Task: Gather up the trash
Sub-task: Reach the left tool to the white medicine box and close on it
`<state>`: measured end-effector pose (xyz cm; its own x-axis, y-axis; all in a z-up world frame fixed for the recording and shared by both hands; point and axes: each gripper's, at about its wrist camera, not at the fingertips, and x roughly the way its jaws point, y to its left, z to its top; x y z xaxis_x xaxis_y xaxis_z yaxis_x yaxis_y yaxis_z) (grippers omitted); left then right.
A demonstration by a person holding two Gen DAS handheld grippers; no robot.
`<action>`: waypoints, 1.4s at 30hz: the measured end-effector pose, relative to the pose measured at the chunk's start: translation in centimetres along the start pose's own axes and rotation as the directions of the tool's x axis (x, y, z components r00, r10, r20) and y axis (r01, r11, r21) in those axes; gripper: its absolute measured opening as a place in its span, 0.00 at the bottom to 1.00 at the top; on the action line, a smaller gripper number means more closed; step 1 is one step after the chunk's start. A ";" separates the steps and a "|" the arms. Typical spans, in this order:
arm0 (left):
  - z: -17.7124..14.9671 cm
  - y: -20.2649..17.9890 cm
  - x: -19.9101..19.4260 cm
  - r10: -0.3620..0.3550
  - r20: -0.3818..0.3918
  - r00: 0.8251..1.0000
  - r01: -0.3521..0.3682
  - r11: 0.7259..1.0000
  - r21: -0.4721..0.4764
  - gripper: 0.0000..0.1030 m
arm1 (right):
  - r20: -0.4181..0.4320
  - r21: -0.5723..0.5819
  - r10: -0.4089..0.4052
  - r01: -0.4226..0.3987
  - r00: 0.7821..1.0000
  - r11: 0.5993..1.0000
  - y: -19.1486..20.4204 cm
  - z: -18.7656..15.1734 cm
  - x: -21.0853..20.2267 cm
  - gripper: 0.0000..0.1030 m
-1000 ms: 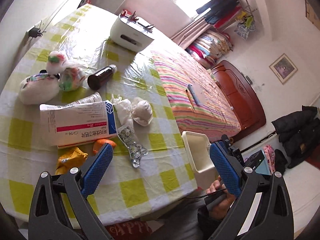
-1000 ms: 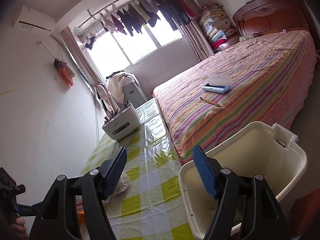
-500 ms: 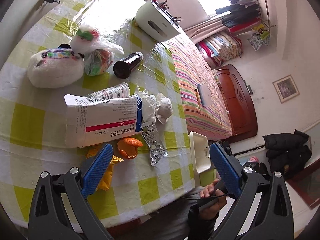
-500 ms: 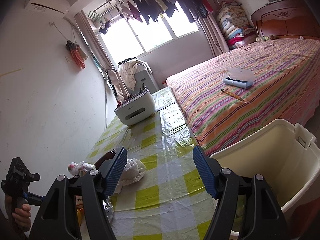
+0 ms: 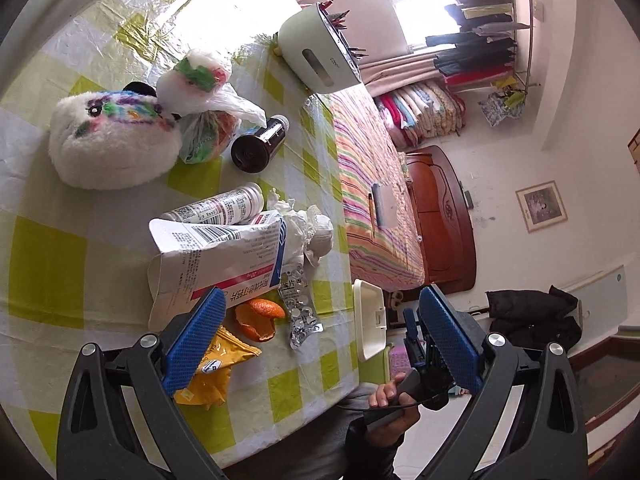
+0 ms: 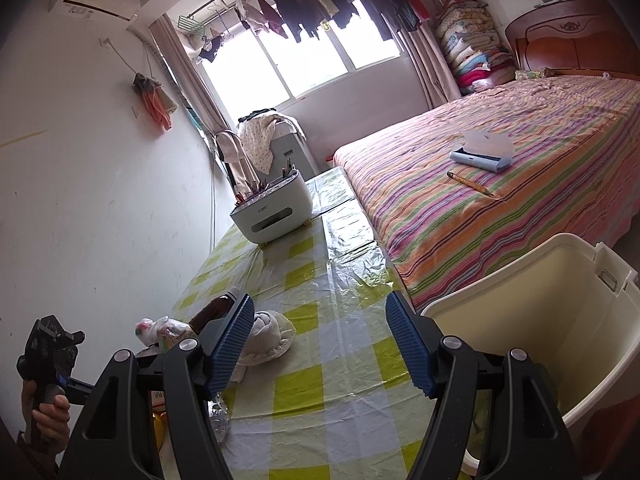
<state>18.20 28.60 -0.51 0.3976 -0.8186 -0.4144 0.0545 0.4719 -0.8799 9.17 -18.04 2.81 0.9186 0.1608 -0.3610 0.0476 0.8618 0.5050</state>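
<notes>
The left gripper hangs above the near end of the table, its blue pads spread wide with nothing between them. Below it lies a heap of trash on the yellow-green checked cloth: a torn white box with a red stripe, its near corner under the left pad; an orange peel just beside it; a yellow wrapper partly hidden by the same pad; and a crumpled foil blister touching the peel's right side. A white tube lies against the box's far edge, with wadded tissue next to it. Farther off are a brown bottle on its side, a knotted plastic bag, and a plush panda.

The right gripper is also wide open and holds nothing. It hovers over the table's edge, between the tissue on its left and the cream bin on its right. The bin stands off the table's corner, beside the striped bed, and its inside looks bare as far as I can see. In the left view only its rim shows past the table edge, near the blister.

A white pen holder sits at the far end of the table near the window.
</notes>
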 end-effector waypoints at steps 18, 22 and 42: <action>0.3 1.7 -3.3 0.106 0.072 0.992 -0.105 0.994 -0.019 0.93 | -0.027 0.035 0.012 -0.011 1.000 0.999 -0.3 -0.1 0.3 0.65; 0.8 3.3 -2.6 0.171 0.055 0.984 -0.168 0.984 -0.055 0.93 | -0.031 0.026 0.020 -0.019 0.999 0.999 0.1 -0.2 0.5 0.65; 0.6 1.6 5.4 0.335 -0.019 0.942 -0.331 0.937 0.115 0.42 | -0.052 -0.020 0.021 -0.022 0.998 1.000 1.4 -0.8 1.4 0.65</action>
<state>20.97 25.09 -4.05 0.3757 -0.6193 -0.6894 0.0251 0.7504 -0.6604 10.15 -16.21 2.36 0.8979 0.2037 -0.3902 0.0195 0.8673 0.4974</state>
